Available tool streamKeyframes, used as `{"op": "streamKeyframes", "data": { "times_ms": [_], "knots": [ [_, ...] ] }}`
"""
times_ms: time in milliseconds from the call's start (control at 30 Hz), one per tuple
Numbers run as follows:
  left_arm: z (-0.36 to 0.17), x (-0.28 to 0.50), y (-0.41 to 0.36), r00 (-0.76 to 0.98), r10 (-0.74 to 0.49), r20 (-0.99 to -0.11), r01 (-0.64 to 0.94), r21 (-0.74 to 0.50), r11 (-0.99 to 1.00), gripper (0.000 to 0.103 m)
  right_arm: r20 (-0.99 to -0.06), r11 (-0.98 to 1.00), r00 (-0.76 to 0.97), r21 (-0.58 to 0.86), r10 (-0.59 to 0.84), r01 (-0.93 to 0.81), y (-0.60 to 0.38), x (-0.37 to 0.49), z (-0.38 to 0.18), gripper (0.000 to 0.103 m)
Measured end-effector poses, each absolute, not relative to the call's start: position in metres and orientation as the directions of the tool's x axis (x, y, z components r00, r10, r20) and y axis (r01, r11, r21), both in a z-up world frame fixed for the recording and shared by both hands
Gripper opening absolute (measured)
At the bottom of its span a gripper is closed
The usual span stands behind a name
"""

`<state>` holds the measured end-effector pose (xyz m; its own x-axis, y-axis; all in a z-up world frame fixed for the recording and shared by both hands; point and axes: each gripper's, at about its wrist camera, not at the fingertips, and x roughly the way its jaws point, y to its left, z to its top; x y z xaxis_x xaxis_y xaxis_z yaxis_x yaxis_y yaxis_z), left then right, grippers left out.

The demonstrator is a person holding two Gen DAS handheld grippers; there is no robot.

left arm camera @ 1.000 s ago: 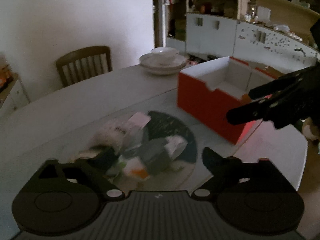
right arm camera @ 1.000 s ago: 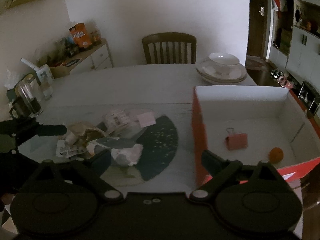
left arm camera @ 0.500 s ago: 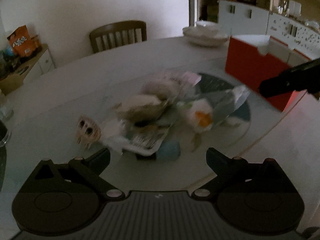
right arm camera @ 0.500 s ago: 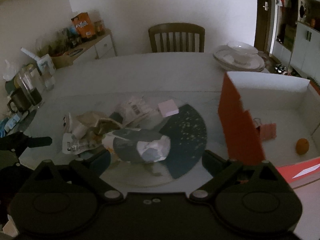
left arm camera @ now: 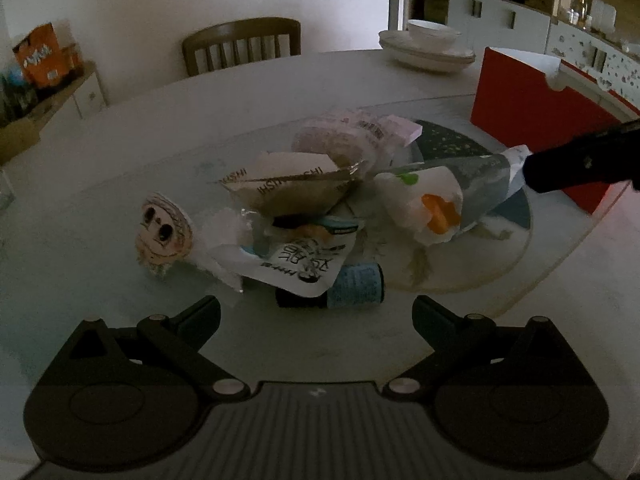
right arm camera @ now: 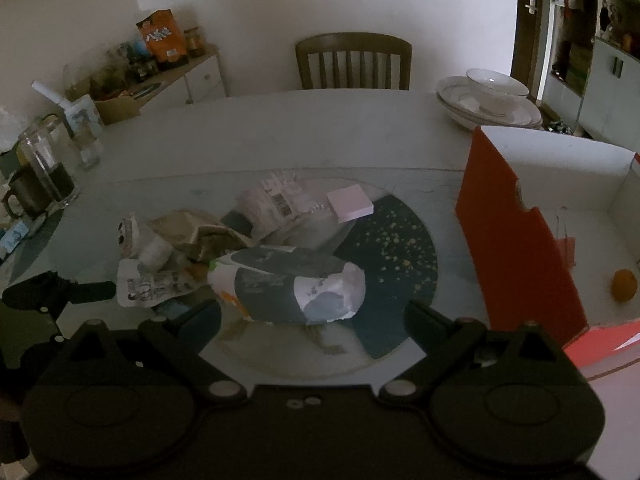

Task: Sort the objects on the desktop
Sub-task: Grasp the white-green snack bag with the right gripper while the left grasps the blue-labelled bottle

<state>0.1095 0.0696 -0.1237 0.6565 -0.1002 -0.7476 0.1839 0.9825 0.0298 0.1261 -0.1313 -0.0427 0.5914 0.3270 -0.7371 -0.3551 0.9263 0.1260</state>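
Your left gripper (left arm camera: 316, 312) hung with jaws apart and empty just short of the litter pile (left arm camera: 320, 200) on the glass turntable (left arm camera: 500, 264). Your right gripper (right arm camera: 312, 316) was likewise spread wide and empty, a crumpled wrapper (right arm camera: 288, 290) lying between its fingers. The red box (right arm camera: 516, 240) stood right of the pile, holding an orange (right arm camera: 625, 285).

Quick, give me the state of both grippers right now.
Left gripper: open, holding nothing, facing the wrapper pile.
Right gripper: open, holding nothing, near the blue-and-white packet.
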Motion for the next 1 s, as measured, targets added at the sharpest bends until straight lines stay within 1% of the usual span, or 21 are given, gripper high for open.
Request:
{"op": "streamKeyframes", "data": {
  "times_ms": [233, 367, 500, 633, 767, 900, 967, 1000],
  "knots": [
    [-0.128, 0.116, 0.065, 0.659, -0.099, -0.746, 0.168, 0.018, 0.986, 0.102, -0.746, 0.928, 0.588, 0.107, 0.312, -0.357, -0.124, 0.138, -0.054, 0.098],
    [-0.128, 0.117, 0.063, 0.661, -0.098, -0.744, 0.162, 0.015, 0.987, 0.102, -0.726, 0.928, 0.606, 0.12, 0.324, -0.352, -0.122, 0.146, -0.05, 0.098],
    [-0.129, 0.12, 0.061, 0.66, -0.097, -0.745, 0.16, 0.014, 0.987, 0.102, -0.725, 0.937, 0.608, 0.158, 0.323, -0.31, -0.125, 0.16, -0.05, 0.098],
    [-0.131, 0.122, 0.06, 0.651, -0.101, -0.752, 0.165, 0.011, 0.986, 0.102, -0.747, 0.948, 0.594, 0.167, 0.3, -0.27, -0.127, 0.173, -0.06, 0.098],
    [-0.132, 0.122, 0.06, 0.651, -0.108, -0.752, 0.168, 0.004, 0.986, 0.101, -0.778, 0.951, 0.551, 0.207, 0.302, -0.229, -0.131, 0.18, -0.076, 0.095],
    [-0.134, 0.124, 0.061, 0.642, -0.109, -0.759, 0.167, -0.001, 0.986, 0.094, -0.802, 0.947, 0.506, 0.244, 0.319, -0.21, -0.132, 0.181, -0.089, 0.093],
    [-0.135, 0.124, 0.061, 0.64, -0.111, -0.76, 0.167, -0.003, 0.986, 0.086, -0.805, 0.942, 0.491, 0.263, 0.333, -0.207, -0.132, 0.18, -0.094, 0.092],
    [-0.135, 0.125, 0.061, 0.639, -0.109, -0.761, 0.167, -0.001, 0.986, 0.084, -0.805, 0.94, 0.486, 0.271, 0.339, -0.208, -0.132, 0.18, -0.095, 0.09]
  ]
}}
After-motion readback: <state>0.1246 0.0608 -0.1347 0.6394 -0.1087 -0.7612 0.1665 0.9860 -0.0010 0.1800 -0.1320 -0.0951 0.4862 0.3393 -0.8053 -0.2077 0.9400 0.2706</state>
